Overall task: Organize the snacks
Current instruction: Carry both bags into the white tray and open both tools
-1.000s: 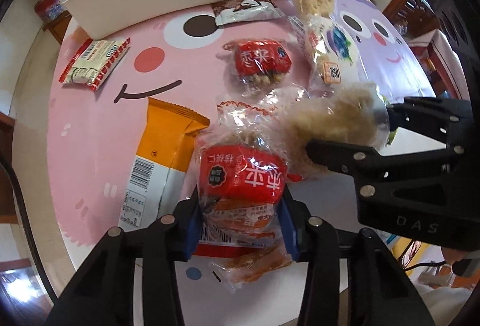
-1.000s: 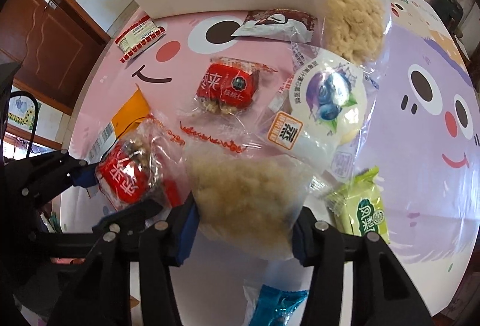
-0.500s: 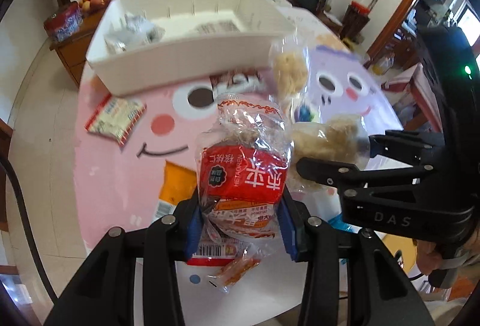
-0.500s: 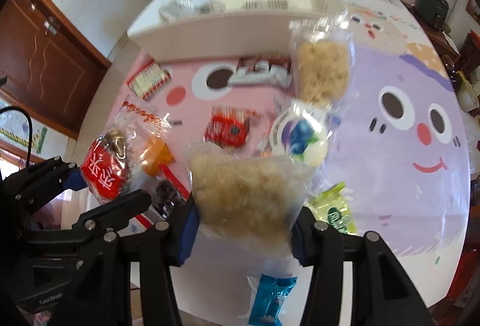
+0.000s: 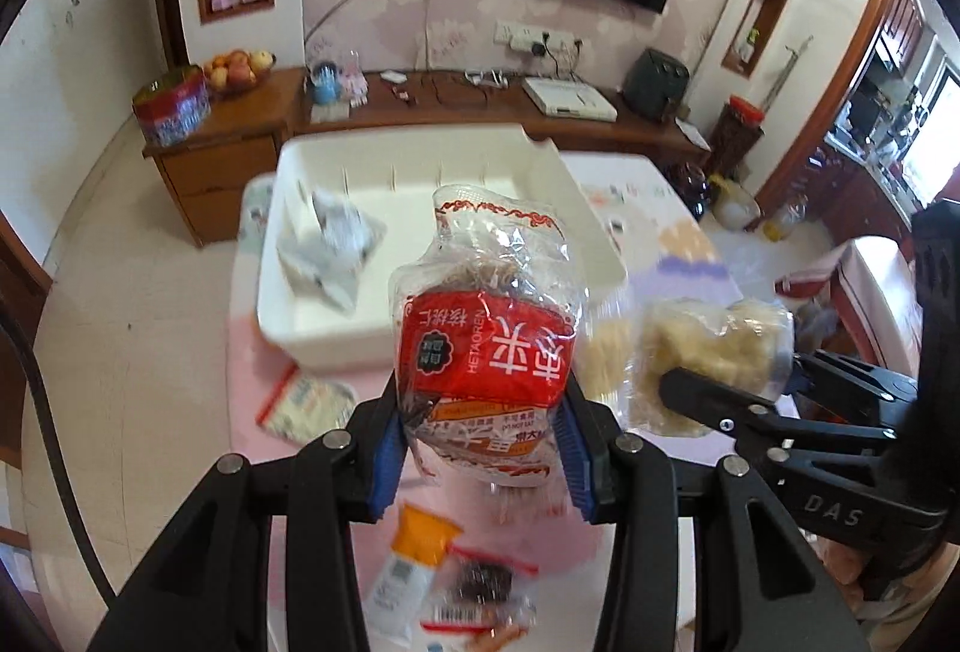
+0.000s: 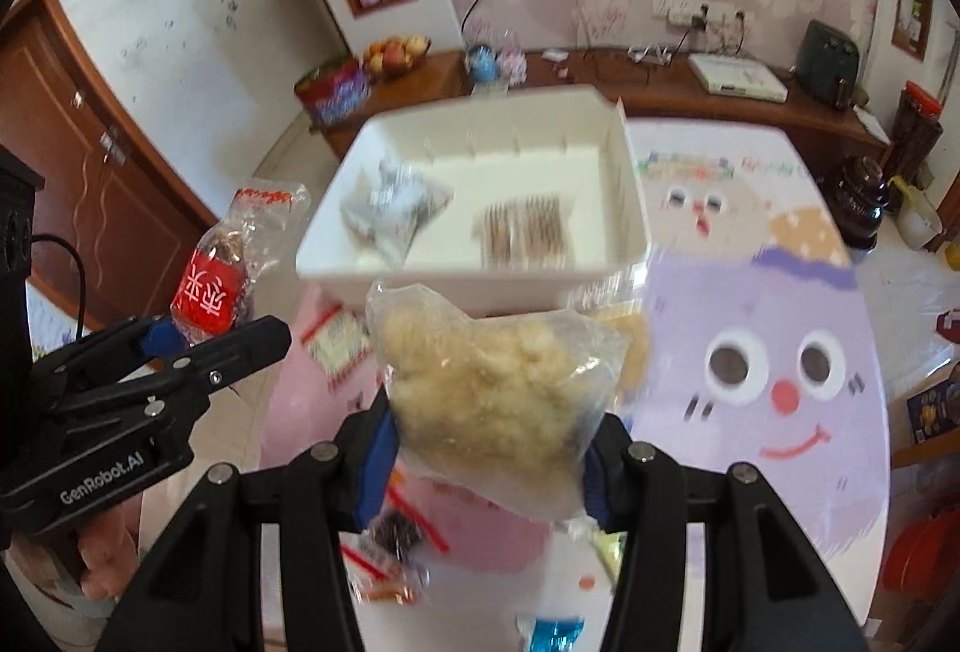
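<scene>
Both grippers have something clamped. The left gripper (image 5: pixel 483 448) has its blue-padded jaws squeezed onto the lower half of a red-label snack bag (image 5: pixel 486 340), which sits dead centre of the left wrist frame with its clear crimped top sticking up. The right gripper (image 6: pixel 489 463) is pinched the same way on a clear bag of pale puffed snack (image 6: pixel 489 388), centre of its own frame, held up off the table.

Each gripper shows in the other camera too: the right one comes in from the right edge of the left view, the left one from the left edge of the right view.

Behind both bags, upper middle of each frame, is the white bin (image 6: pixel 456 268), with a silver-grey packet (image 6: pixel 393 214) in its left part and a brown striped packet (image 6: pixel 525 229) to the right of that. The bin sits on a cartoon tablecloth (image 6: pixel 798 352), pink and purple with a smiley face. Loose snack packets lie blurred on the cloth along the bottom of both frames, including an orange-and-white packet (image 5: pixel 414 556).
</scene>
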